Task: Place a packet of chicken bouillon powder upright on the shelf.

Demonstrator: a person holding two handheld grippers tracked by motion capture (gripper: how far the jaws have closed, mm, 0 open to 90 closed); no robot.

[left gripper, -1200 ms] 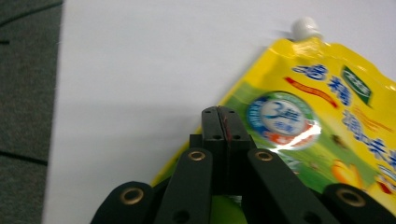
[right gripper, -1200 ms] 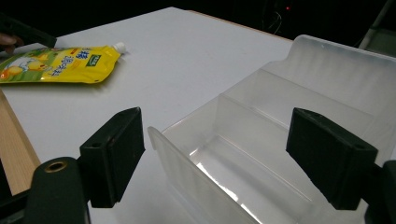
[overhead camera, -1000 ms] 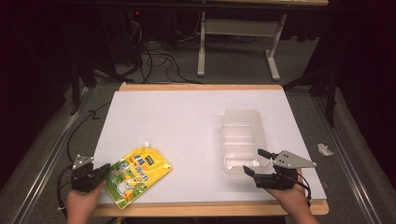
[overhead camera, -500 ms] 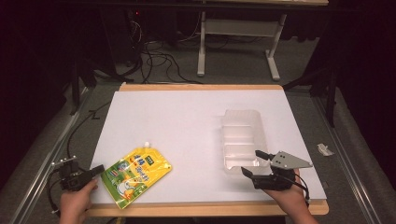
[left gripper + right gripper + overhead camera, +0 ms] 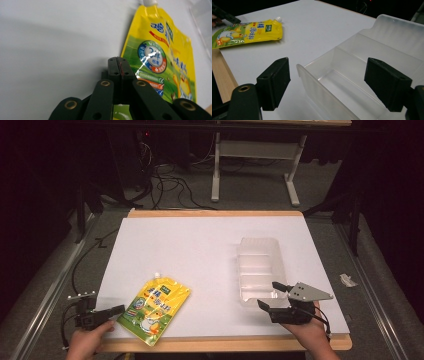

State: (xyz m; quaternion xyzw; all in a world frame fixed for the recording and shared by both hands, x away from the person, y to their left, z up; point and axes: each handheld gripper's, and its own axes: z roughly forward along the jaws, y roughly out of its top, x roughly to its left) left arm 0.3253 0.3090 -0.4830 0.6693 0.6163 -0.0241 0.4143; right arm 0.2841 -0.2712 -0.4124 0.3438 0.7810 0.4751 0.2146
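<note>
At the near left corner of the white table (image 5: 200,245), the left gripper (image 5: 116,310) lies low with its jaws pressed flat together on nothing, tips just at the lower left edge of the yellow spouted pouch (image 5: 154,309); whether they touch the film cannot be told. Pouch lies flat, white spout (image 5: 158,275) pointing away from the person, its near corner close to the table's wooden front edge (image 5: 225,343). Left gripper view confirms: jaws closed in front of the printed face, pouch (image 5: 160,57) running off to the right. Right gripper (image 5: 274,295) sits at the near end of the clear plastic divided bin (image 5: 260,270), jaws spread wide; in the right gripper view they straddle the bin's near wall (image 5: 322,92), one pad outside, one over the first compartment, neither pressing. Likely aim: pouch into bin, right side steadying. Risks as judged: with jaws shut, the left gripper can only nudge, and a push toward the front edge could slide the slick pouch off the table. A flat pouch gives little to pinch; a shallow bite on the film may slip. If the right jaws close on the thin wall carelessly, the light bin could tip or skate.
</note>
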